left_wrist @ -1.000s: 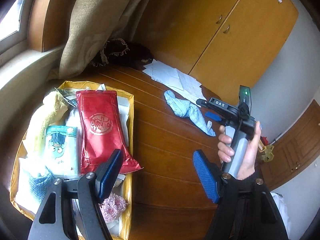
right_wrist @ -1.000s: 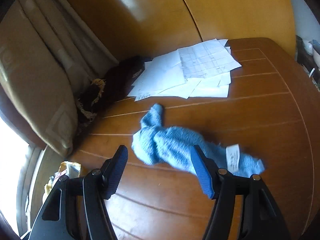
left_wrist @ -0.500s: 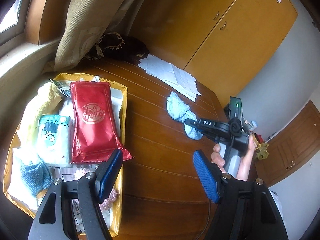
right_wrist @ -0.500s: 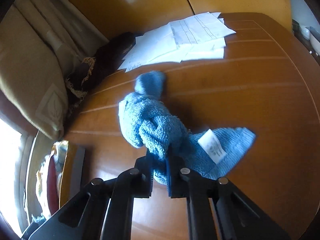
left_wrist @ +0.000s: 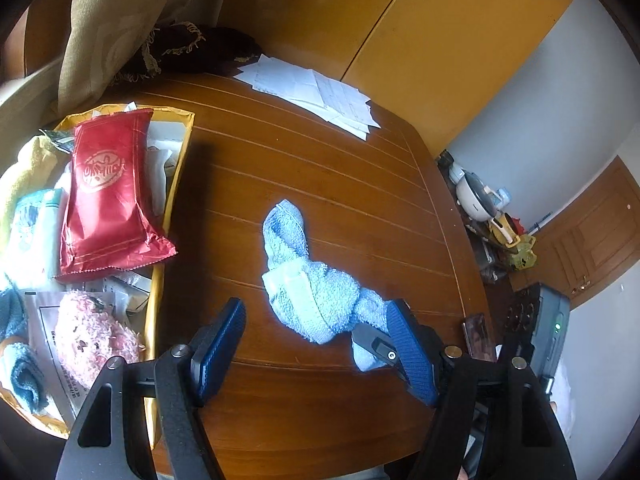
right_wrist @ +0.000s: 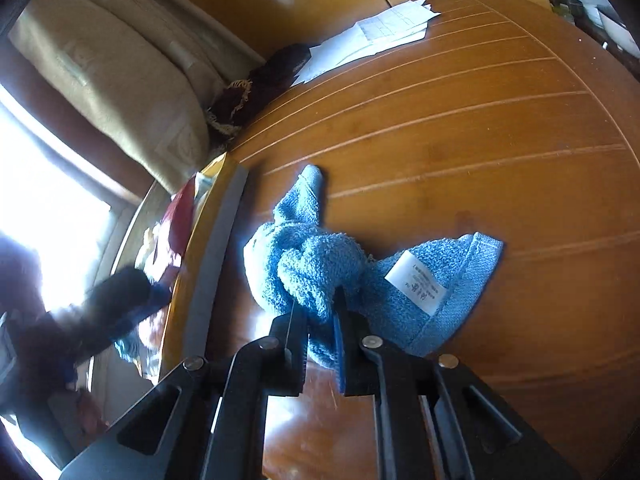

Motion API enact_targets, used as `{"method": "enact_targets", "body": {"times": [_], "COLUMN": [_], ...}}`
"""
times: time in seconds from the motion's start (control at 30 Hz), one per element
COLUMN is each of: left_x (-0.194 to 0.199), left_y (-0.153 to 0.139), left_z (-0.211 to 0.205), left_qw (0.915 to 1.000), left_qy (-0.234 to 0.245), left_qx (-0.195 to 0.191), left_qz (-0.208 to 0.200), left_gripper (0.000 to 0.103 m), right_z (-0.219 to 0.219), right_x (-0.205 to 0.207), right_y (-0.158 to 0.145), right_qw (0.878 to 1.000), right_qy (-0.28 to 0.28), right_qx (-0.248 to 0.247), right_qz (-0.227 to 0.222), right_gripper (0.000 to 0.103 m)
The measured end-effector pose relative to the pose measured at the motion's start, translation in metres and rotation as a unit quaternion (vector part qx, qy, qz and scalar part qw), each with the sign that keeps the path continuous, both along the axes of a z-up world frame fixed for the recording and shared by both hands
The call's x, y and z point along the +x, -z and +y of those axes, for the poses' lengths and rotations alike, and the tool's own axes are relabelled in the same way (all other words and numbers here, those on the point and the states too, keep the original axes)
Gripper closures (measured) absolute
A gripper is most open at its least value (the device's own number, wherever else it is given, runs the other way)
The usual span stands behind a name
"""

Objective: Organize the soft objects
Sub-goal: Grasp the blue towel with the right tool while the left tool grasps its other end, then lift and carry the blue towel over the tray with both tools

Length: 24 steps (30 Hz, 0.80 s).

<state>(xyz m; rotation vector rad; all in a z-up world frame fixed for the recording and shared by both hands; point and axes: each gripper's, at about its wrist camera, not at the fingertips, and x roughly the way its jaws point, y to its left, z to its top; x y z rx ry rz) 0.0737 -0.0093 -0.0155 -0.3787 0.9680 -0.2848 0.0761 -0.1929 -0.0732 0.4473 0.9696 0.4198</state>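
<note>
Item one, my right claw (right_wrist: 320, 320): jaws drawn together and clamped on a bunched fold of the blue towel (right_wrist: 316, 268), cloth squeezed between the pads. A second ago these jaws stood wide over the towel; they have since closed on it, and the towel now lies much nearer the tray than before.

Item two, my left claw (left_wrist: 316, 344): jaws wide apart, nothing between the pads, hovering over the bench (left_wrist: 320, 184). Its opening is unchanged from the earlier frame. In the left view the right claw's tip shows just behind my right-hand blue pad (left_wrist: 412, 356), gripping the towel's near end.

Item three, blue towel: crumpled on the bench, one corner spread flat with a white label (right_wrist: 416, 284) facing up, a narrow tail pointing away from me. It rests just beside the yellow tray (left_wrist: 176, 184), not in it.

Item four, yellow tray, left edge of the bench: holds a red packet (left_wrist: 108, 196), a pink fluffy item (left_wrist: 92, 340), a yellow cloth (left_wrist: 24, 172), a pale blue-green packet (left_wrist: 32, 224) and further blue cloth (left_wrist: 20, 376).

Item five, far side: white papers (left_wrist: 320, 96) on the bench, a dark fringed cloth (left_wrist: 188, 48), a beige curtain (left_wrist: 120, 12), orange-brown cupboard doors (left_wrist: 440, 28).
</note>
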Motion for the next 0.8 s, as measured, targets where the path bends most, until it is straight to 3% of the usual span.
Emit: {"method": "enact_targets", "body": {"times": [0.07, 0.13, 0.17, 0.2, 0.27, 0.5, 0.53, 0.6, 0.8], "left_x": [0.001, 0.001, 0.001, 0.001, 0.001, 0.010, 0.012, 0.016, 0.031], "left_y": [0.004, 0.006, 0.007, 0.008, 0.008, 0.013, 0.015, 0.017, 0.028], "left_z": [-0.003, -0.004, -0.005, -0.005, -0.005, -0.008, -0.009, -0.011, -0.030], "left_qw": [1.0000, 0.9999, 0.9999, 0.9998, 0.9998, 0.9994, 0.9993, 0.9991, 0.9979], "left_qy": [0.000, -0.002, -0.005, -0.006, -0.007, -0.015, -0.014, -0.011, 0.009], "left_qx": [-0.001, 0.001, 0.003, 0.003, 0.002, 0.019, 0.020, 0.024, 0.048], "left_qz": [0.009, 0.014, 0.015, 0.017, 0.020, 0.025, 0.028, 0.033, 0.042], "left_gripper": [0.027, 0.027, 0.027, 0.027, 0.027, 0.027, 0.027, 0.027, 0.027], "right_z": [-0.002, -0.009, -0.012, -0.015, -0.017, -0.011, -0.009, -0.007, -0.004], "right_x": [-0.008, -0.014, -0.015, -0.015, -0.010, 0.014, 0.013, 0.008, 0.003], "right_y": [-0.004, -0.014, -0.020, -0.025, -0.028, 0.003, 0.005, 0.003, 0.000], "right_qw": [1.000, 0.999, 0.998, 0.997, 0.996, 0.997, 0.998, 0.997, 0.996], "right_qy": [-0.004, -0.002, 0.002, 0.004, -0.004, -0.032, -0.035, -0.046, -0.049], "right_qx": [-0.006, -0.008, -0.009, -0.009, -0.012, -0.023, -0.021, -0.023, -0.028], "right_qz": [-0.015, -0.048, -0.063, -0.076, -0.091, -0.060, -0.058, -0.061, -0.063], "right_gripper": [0.085, 0.067, 0.051, 0.046, 0.045, 0.045, 0.047, 0.067, 0.079]}}
